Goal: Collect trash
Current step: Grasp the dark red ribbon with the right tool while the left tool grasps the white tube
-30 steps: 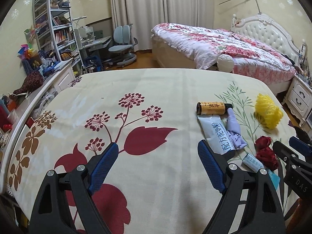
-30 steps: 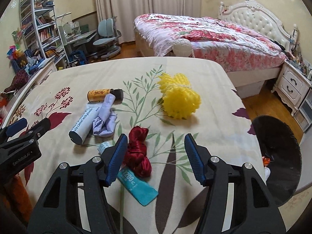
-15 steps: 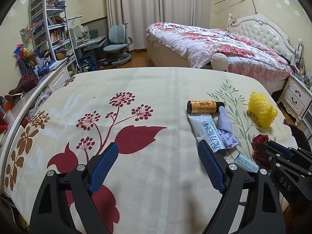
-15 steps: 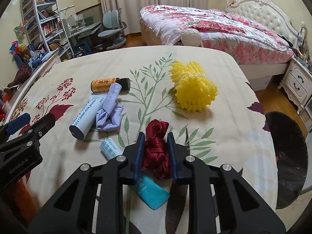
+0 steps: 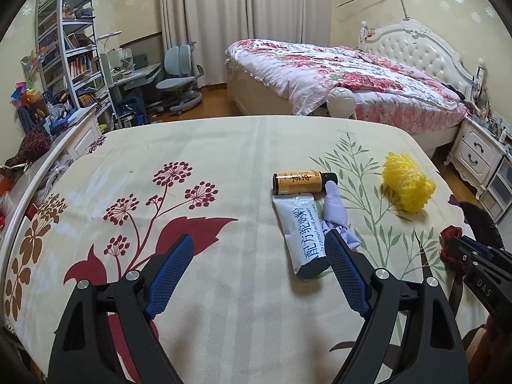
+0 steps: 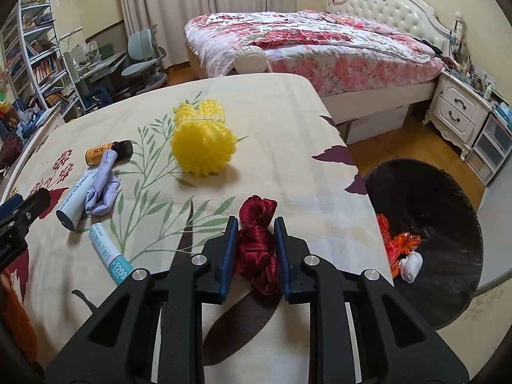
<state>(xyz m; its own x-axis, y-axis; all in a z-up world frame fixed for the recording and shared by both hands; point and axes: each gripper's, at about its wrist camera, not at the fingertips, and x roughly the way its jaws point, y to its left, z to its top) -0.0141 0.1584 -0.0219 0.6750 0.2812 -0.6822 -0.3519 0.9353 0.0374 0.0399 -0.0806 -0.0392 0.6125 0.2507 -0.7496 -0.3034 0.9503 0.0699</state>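
Note:
My right gripper (image 6: 255, 227) is shut on a dark red ribbon bundle (image 6: 257, 243) and holds it above the right edge of the flowered table cloth (image 6: 272, 121). The ribbon also shows at the right of the left wrist view (image 5: 449, 246). A black trash bin (image 6: 425, 240) with red and white scraps stands on the floor to the right. On the cloth lie a yellow foam net (image 6: 203, 142), an amber bottle (image 6: 107, 153), a lilac glove (image 6: 102, 188), a white tube (image 6: 72, 203) and a teal-tipped tube (image 6: 110, 252). My left gripper (image 5: 256, 246) is open and empty above the cloth.
A bed (image 6: 304, 44) with a floral quilt stands behind the table, a white nightstand (image 6: 457, 112) to its right. Shelves (image 5: 70, 51), a desk and a chair (image 5: 176, 73) fill the back left. Wooden floor lies between table and bed.
My right gripper closed on the red ribbon bundle and has lifted it and swung right towards the bin. My left gripper stayed open and shifted slightly.

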